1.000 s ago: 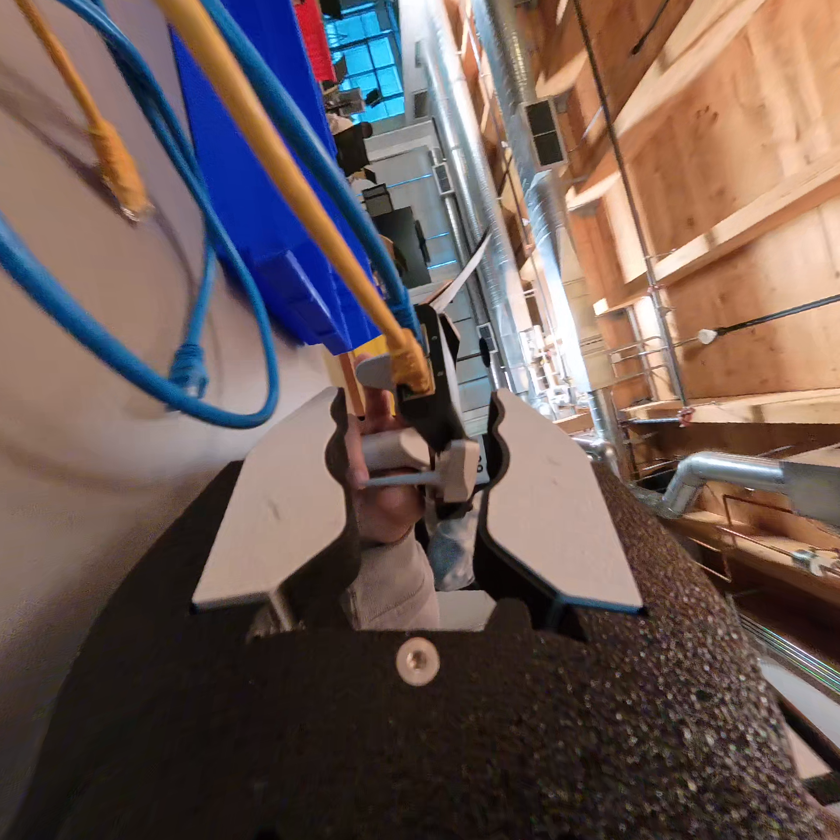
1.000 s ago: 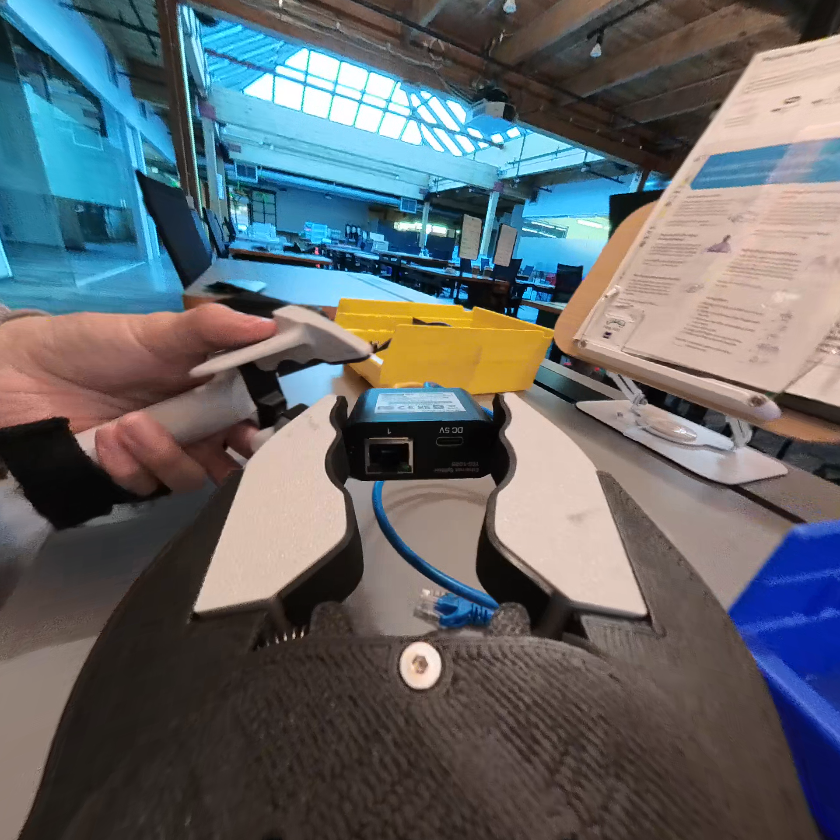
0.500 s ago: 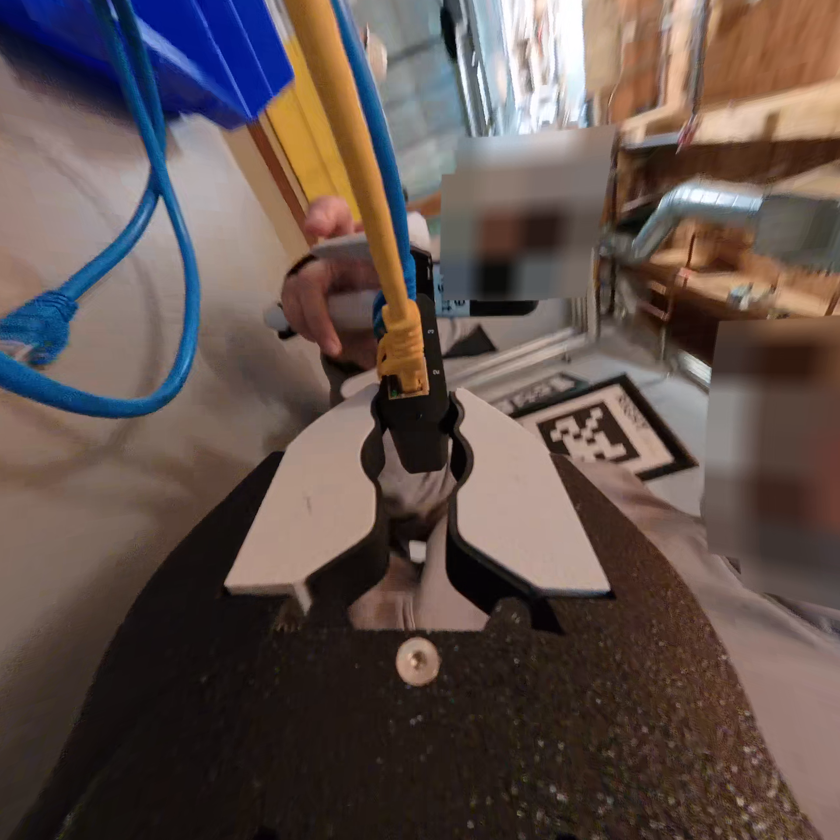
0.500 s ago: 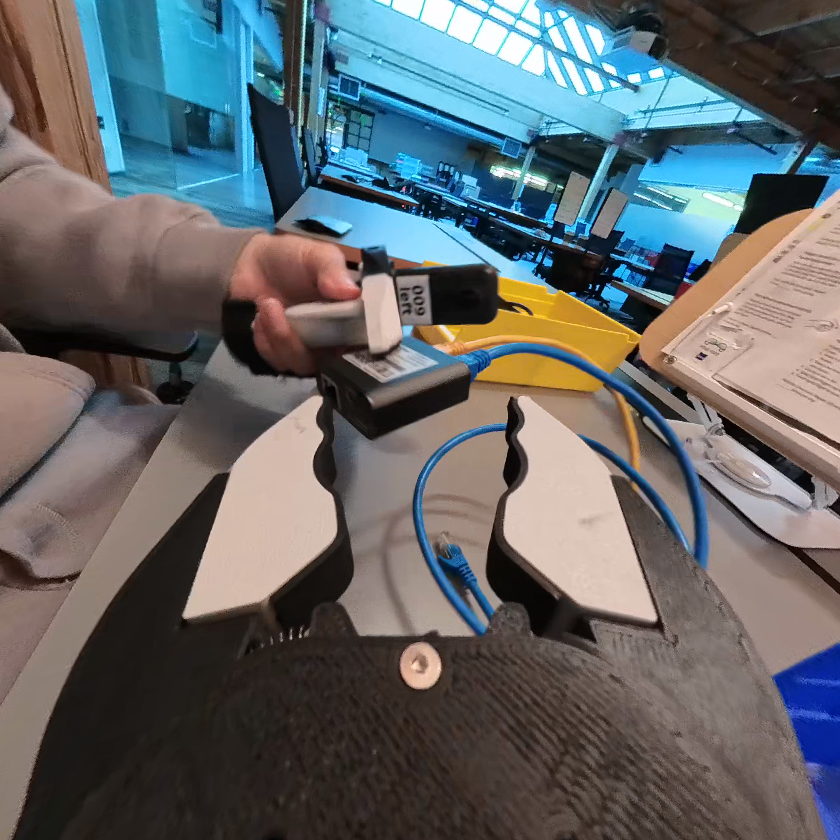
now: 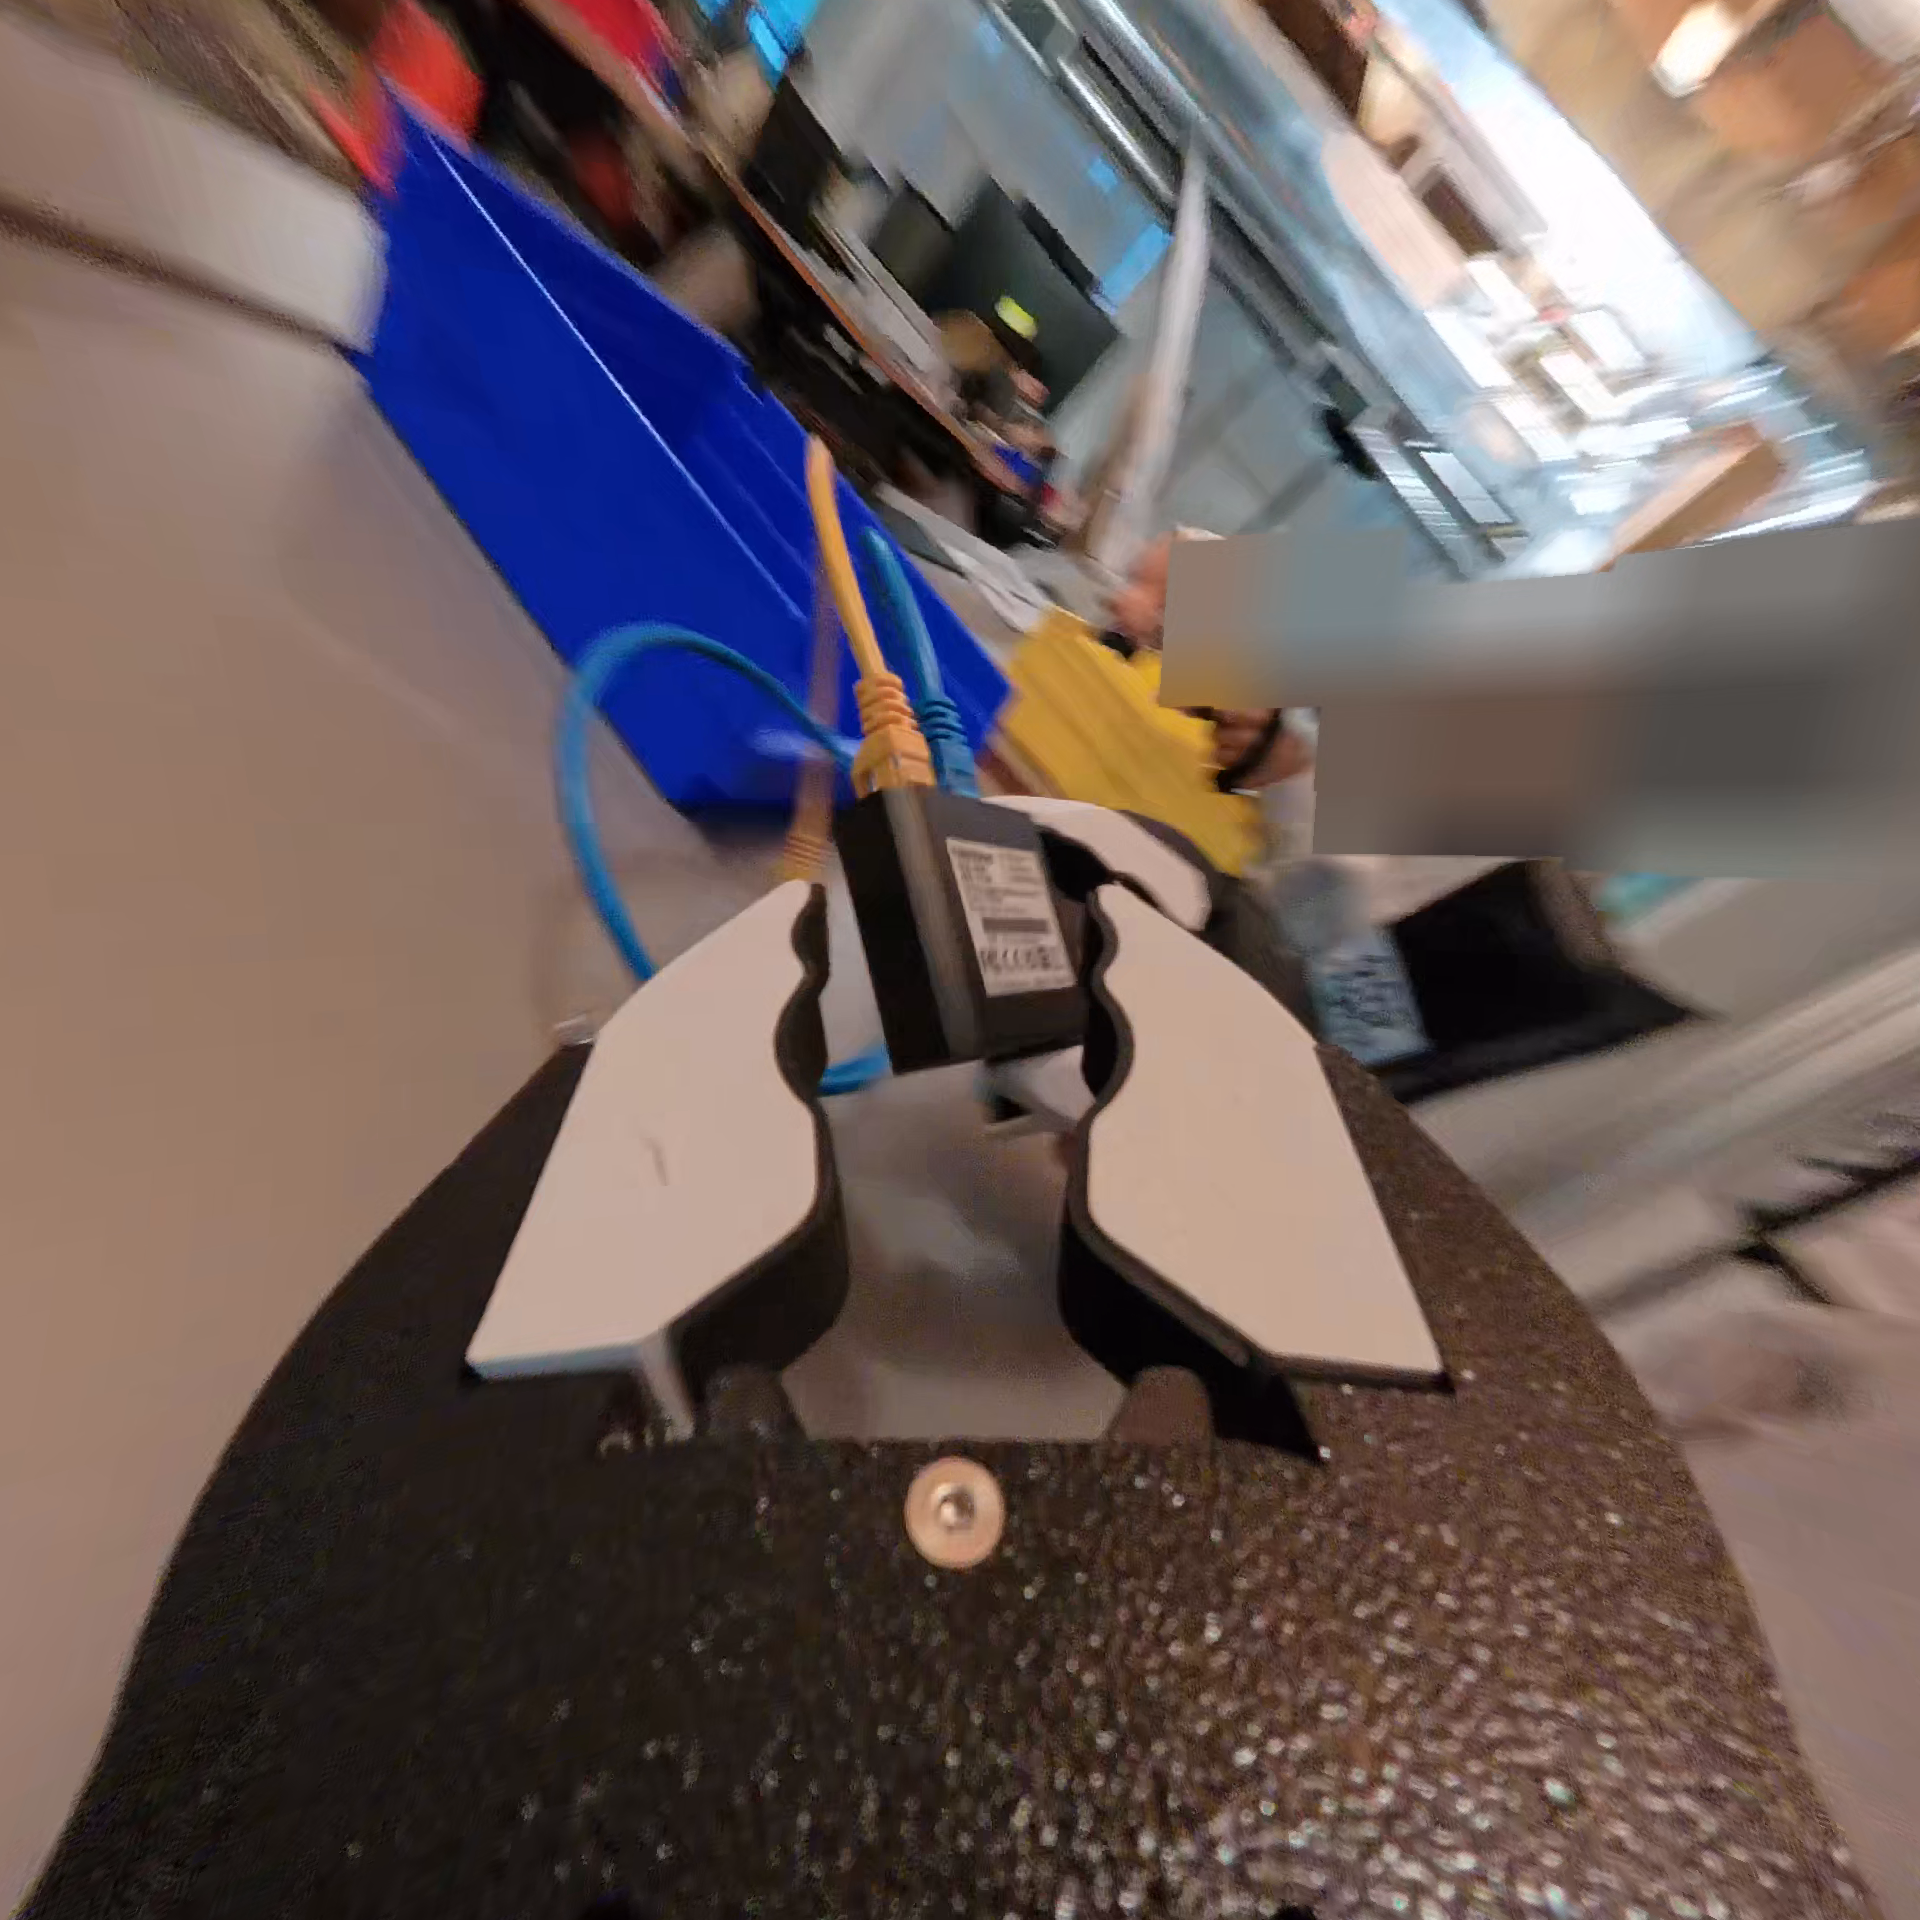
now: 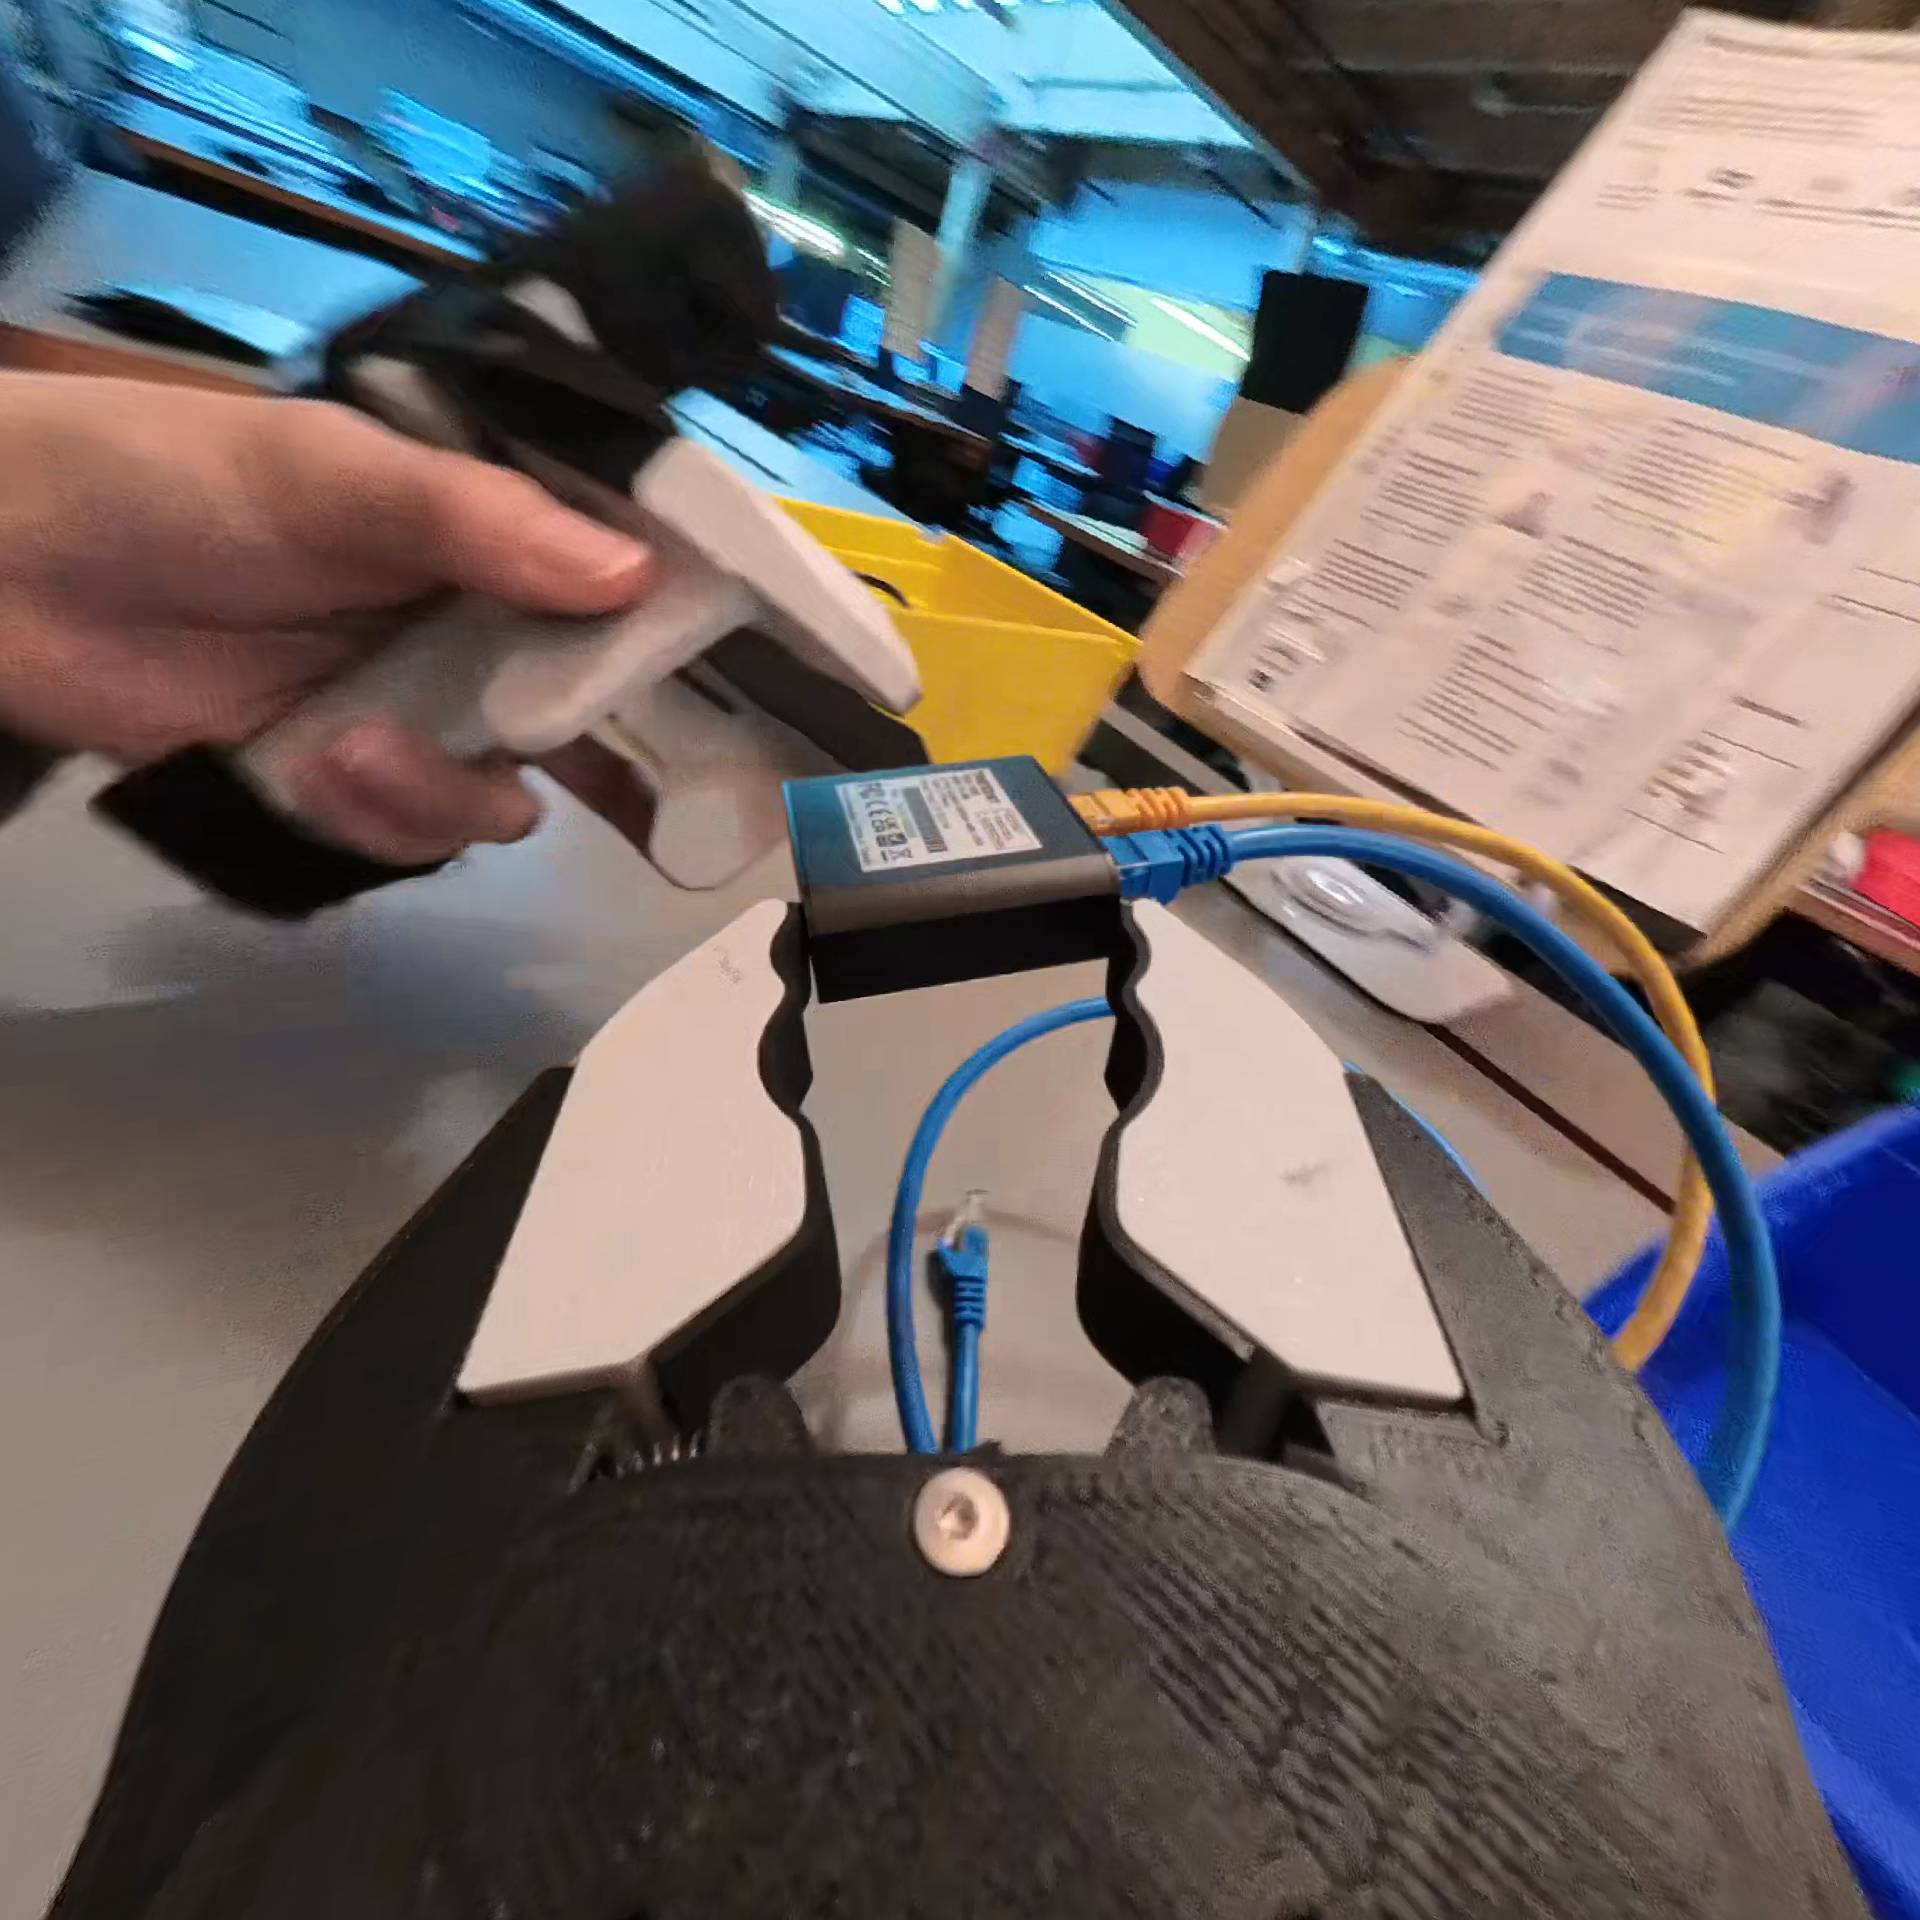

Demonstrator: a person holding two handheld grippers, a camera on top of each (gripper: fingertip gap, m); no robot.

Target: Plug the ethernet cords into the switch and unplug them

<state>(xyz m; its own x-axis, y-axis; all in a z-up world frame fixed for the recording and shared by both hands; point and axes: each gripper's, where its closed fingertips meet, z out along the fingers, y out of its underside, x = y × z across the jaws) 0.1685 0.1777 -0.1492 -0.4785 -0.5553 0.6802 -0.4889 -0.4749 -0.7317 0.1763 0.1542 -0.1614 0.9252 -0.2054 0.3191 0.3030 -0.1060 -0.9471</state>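
The small black switch [image 6: 935,831] sits between the fingertips of my right gripper [image 6: 961,925], which is shut on its two ends above the grey table [image 6: 260,1039]. A yellow cord [image 6: 1132,805] and a blue cord [image 6: 1174,862] are plugged into its right side. The blue cord's other plug [image 6: 961,1257] lies loose on the table. My left gripper [image 5: 951,914] is open, with the switch [image 5: 966,935] in the gap between its fingertips and a little room on each side. In the right wrist view its fingers [image 6: 779,592] stand just left of the switch.
A blue bin [image 6: 1849,1351] is at the right, also in the left wrist view [image 5: 582,468]. A yellow bin [image 6: 977,644] stands behind the switch. A document stand with printed sheets [image 6: 1610,520] is at the back right. A hand [image 6: 260,561] holds the left gripper.
The left gripper held the switch half a second ago and has opened. The right gripper has closed on the switch and now holds it.
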